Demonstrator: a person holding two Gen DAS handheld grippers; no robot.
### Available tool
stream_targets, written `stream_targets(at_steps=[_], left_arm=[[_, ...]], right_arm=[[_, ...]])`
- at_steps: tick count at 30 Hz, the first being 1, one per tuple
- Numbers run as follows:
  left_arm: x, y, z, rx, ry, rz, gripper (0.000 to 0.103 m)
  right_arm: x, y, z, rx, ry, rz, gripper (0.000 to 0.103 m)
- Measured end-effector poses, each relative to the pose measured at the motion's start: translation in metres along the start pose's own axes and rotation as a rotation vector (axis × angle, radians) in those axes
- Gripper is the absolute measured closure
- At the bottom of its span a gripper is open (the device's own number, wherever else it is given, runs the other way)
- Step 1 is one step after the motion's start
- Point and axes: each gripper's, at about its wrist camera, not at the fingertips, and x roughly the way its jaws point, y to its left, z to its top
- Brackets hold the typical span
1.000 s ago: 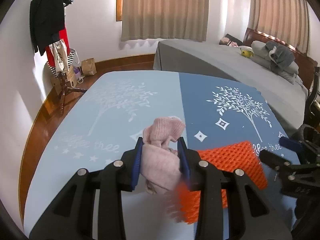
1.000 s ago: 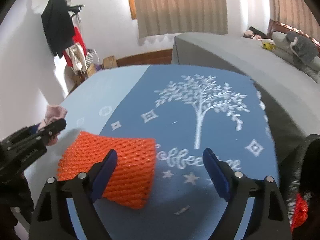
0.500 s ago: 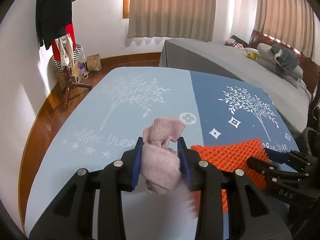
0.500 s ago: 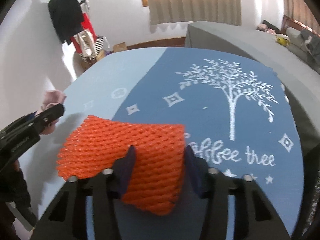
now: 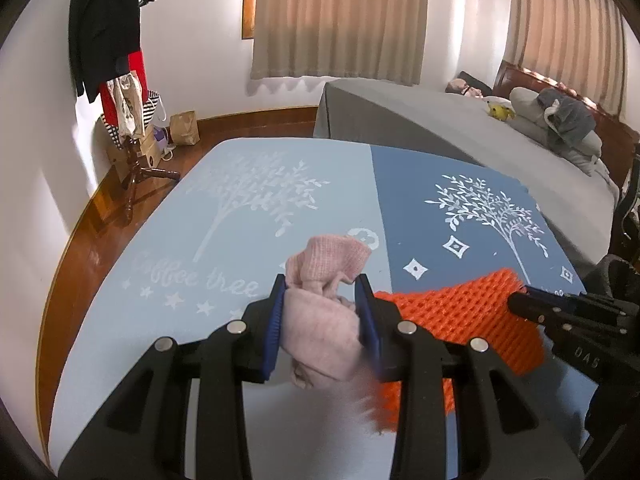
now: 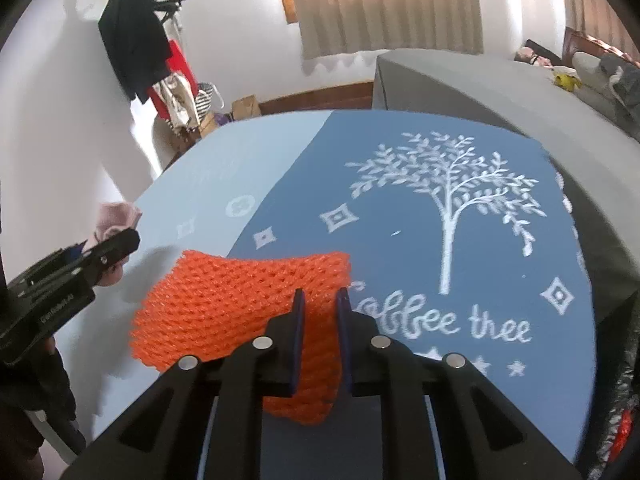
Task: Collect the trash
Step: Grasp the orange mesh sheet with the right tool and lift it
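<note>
My left gripper [image 5: 322, 292] is shut on a crumpled pink cloth [image 5: 324, 316] and holds it above the blue table. The cloth also shows at the left in the right wrist view [image 6: 114, 216]. My right gripper [image 6: 320, 300] is shut on the near right edge of an orange foam net [image 6: 240, 300]. The net lies partly lifted over the table's two-tone cover. In the left wrist view the net [image 5: 460, 312] sits just right of my left gripper, with the right gripper [image 5: 520, 300] clamped on its far corner.
The table cover [image 5: 256, 216] is light blue on the left and dark blue on the right, with white tree prints. A grey bed [image 5: 460, 132] stands behind the table. A coat stand with clothes and bags [image 5: 124, 92] is at the far left. A dark bag edge [image 6: 624, 420] shows at the right.
My right gripper has moved onto the orange net and closed on it, then lifted its edge. My left gripper has kept hold of the pink cloth and shifted slightly back.
</note>
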Motion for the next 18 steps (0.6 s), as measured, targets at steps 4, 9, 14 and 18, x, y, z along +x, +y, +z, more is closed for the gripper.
stream_targets(at_steps=[4,9,14,18], left_arm=[[-0.002,-0.003,0.001,0.003,-0.003,-0.005,0.070],[-0.001,-0.009,0.000,0.008,0.002,-0.014,0.070],[-0.001,-0.010,-0.001,0.007,0.006,-0.017,0.070],[-0.001,-0.009,-0.003,0.005,0.009,-0.013,0.070]], right_arm=[[-0.008,-0.017,0.004,0.041,-0.023,-0.049,0.089],[-0.011,-0.036,0.006,0.055,-0.013,-0.097,0.083],[-0.023,-0.029,0.001,0.015,-0.047,-0.107,0.047],[-0.027,-0.012,-0.004,-0.012,-0.046,-0.060,0.039]])
